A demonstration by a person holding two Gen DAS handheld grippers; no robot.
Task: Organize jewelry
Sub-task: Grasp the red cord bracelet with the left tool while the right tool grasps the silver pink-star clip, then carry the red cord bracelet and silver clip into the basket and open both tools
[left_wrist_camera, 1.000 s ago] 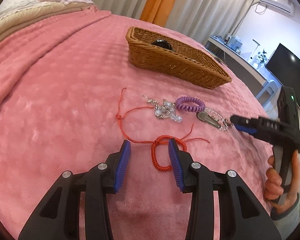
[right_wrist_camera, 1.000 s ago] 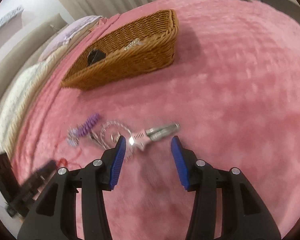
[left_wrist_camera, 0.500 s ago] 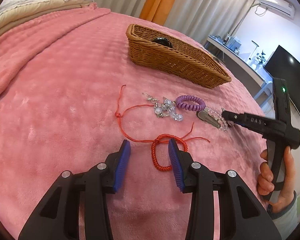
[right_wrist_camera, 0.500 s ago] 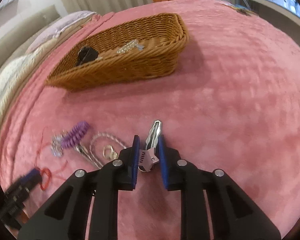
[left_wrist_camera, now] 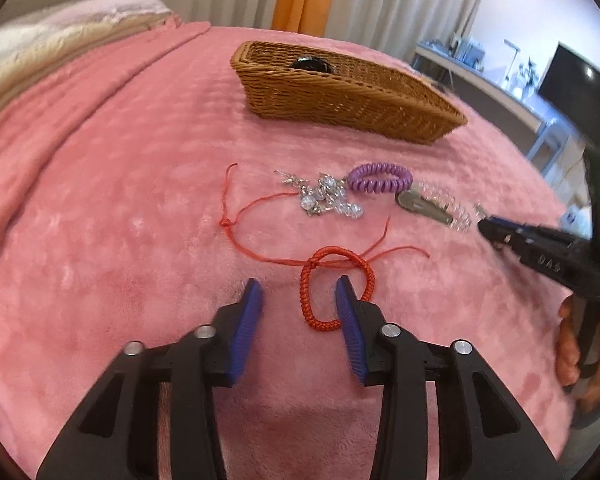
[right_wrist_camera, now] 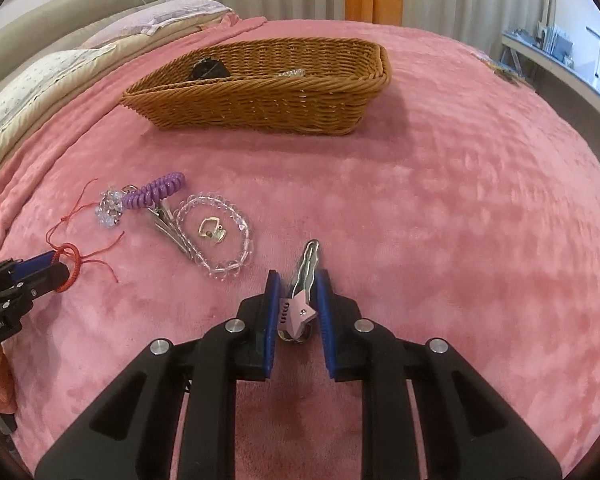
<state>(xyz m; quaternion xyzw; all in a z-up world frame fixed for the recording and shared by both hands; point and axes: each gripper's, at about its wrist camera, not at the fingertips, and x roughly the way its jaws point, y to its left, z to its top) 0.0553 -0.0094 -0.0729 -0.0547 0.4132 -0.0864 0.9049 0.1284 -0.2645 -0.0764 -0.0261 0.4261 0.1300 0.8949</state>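
Note:
My right gripper is shut on a pink-and-silver hair clip, held just above the pink blanket. My left gripper is open, its fingers either side of a red braided bracelet with loose red cord. Beyond it lie a crystal bead cluster, a purple coil hair tie, a silver clip and a clear bead bracelet with a small gold ring piece inside it. A wicker basket stands at the back with a black item inside.
The pink blanket covers the whole bed. Pillows lie at the far left. A desk and a television stand beyond the bed's right edge. The right gripper also shows in the left wrist view.
My right gripper closed on the hair clip and lifted it slightly, turning toward the basket. My left gripper stayed open over the red bracelet, moving only slightly.

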